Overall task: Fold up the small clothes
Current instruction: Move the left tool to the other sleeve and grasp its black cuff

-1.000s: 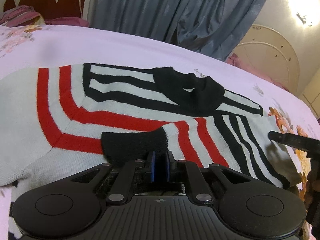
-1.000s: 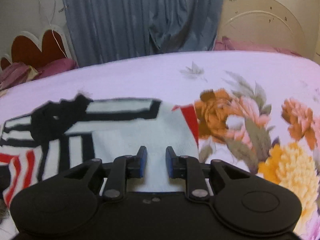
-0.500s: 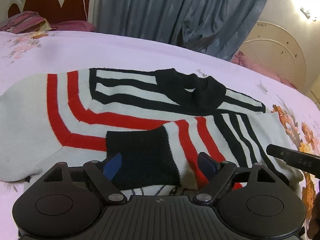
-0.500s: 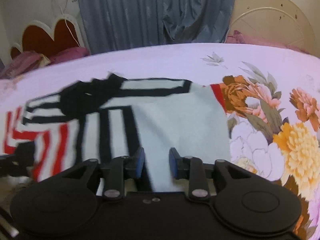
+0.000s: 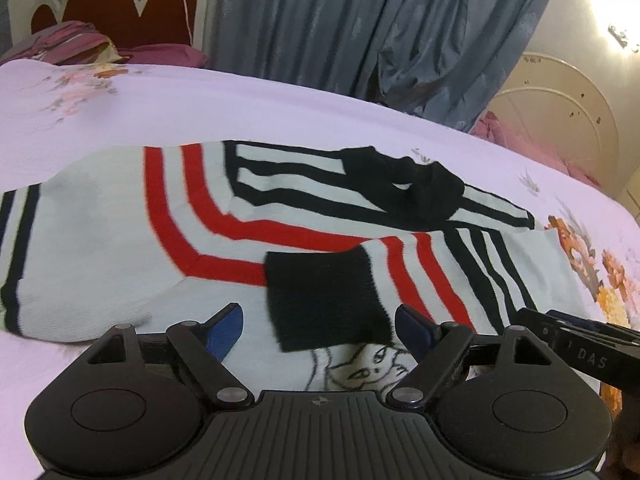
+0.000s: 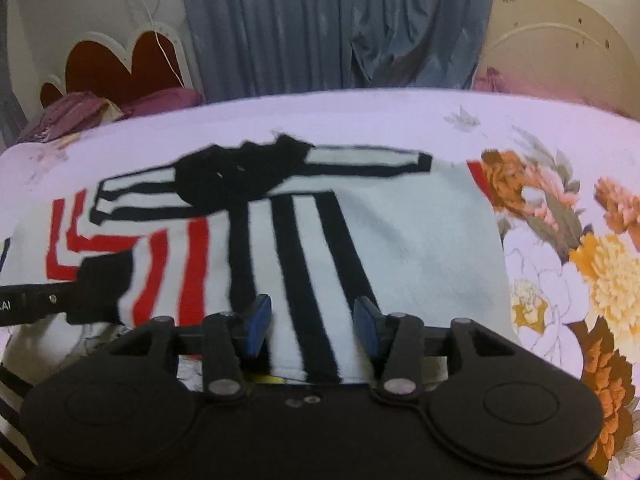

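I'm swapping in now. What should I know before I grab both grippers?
Left gripper: open, holding nothing, black cuff lies between its fingers.
Right gripper: jaws have just been opening, nothing gripped, over the striped sleeve.
Sweater: flat on the bed, collar at the far side.
Done: right-hand sleeve folded across the front.
Left: apparently the other sleeve, then the body.

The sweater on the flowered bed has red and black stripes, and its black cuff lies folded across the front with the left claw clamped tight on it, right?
Nearly. The sweater, stripes and folded-over black cuff are as you say, but the left claw is not clamped on it. The left wrist view shows its blue fingers spread wide apart, either side of the cuff, not pressing on it.
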Demonstrator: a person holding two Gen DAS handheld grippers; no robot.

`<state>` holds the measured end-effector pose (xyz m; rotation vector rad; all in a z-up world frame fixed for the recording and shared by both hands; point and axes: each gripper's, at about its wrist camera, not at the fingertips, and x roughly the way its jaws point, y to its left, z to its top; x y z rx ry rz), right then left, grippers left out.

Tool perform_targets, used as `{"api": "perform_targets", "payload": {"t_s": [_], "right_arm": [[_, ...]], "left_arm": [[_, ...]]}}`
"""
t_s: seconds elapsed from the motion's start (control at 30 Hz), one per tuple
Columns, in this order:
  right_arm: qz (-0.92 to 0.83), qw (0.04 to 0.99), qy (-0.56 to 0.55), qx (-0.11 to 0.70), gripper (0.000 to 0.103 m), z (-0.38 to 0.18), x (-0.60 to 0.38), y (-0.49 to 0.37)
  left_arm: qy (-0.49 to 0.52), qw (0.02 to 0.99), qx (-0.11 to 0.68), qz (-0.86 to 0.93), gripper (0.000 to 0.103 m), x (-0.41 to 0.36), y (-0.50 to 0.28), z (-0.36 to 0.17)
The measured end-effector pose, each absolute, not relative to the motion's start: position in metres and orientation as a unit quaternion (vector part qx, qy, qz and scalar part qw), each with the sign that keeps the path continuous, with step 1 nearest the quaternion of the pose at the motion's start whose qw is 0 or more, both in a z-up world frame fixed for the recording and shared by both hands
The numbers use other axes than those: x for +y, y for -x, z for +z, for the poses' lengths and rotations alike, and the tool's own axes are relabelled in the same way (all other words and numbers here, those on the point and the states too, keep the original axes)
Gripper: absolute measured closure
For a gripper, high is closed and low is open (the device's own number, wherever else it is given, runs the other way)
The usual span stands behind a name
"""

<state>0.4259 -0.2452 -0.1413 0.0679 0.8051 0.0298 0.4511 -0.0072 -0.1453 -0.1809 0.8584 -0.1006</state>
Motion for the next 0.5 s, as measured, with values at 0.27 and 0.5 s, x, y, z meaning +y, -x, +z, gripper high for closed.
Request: {"api": "perform_targets", "payload": {"t_s": [0.27, 0.5], "right_arm": [[0.008, 0.91, -0.014, 0.414, 0.057, -0.154, -0.222, -0.425], [0.048, 0.918, -0.033, 0.393, 0.056, -0.135, -0.191, -0.421]], "left_arm": [[0.106, 0.903, 0.415, -0.035, 0.021, 0.035, -0.432, -0.143], [0.138, 0.9, 0.414, -0.007, 0.021, 0.09, -0.415, -0.142]]}}
